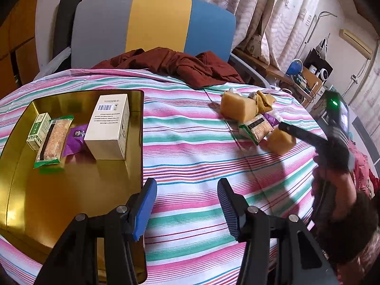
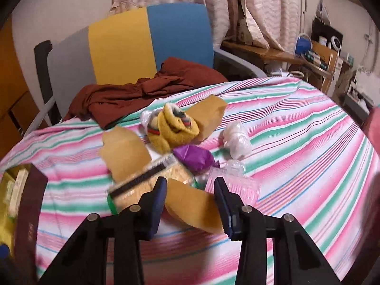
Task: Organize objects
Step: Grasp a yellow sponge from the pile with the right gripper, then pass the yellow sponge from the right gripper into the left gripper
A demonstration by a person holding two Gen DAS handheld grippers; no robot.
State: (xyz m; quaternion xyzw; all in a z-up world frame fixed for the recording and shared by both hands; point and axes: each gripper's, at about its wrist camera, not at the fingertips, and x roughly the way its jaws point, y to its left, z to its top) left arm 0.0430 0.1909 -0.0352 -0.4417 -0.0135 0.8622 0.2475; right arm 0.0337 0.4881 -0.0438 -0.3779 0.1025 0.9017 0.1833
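A grey, yellow and blue chair (image 1: 154, 21) stands behind the striped tablecloth (image 1: 190, 156). Patterned curtains (image 1: 273, 7) hang beyond it, with a cluttered wooden desk (image 2: 273, 52) alongside.

On the striped-cloth desk (image 1: 190, 161), the gold metal tray (image 1: 71, 190) at left holds a white cardboard box (image 1: 108, 128); tan sponge blocks (image 1: 235, 106) lie right.

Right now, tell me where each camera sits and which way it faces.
Left wrist: on the left gripper, angled down over the tray and striped cloth; its open fingers show, and the right hand at the right.
Right wrist: on the right gripper, angled down at the pile; its fingers clamp a tan block.
Both share: tray, striped cloth, tan block, chair.
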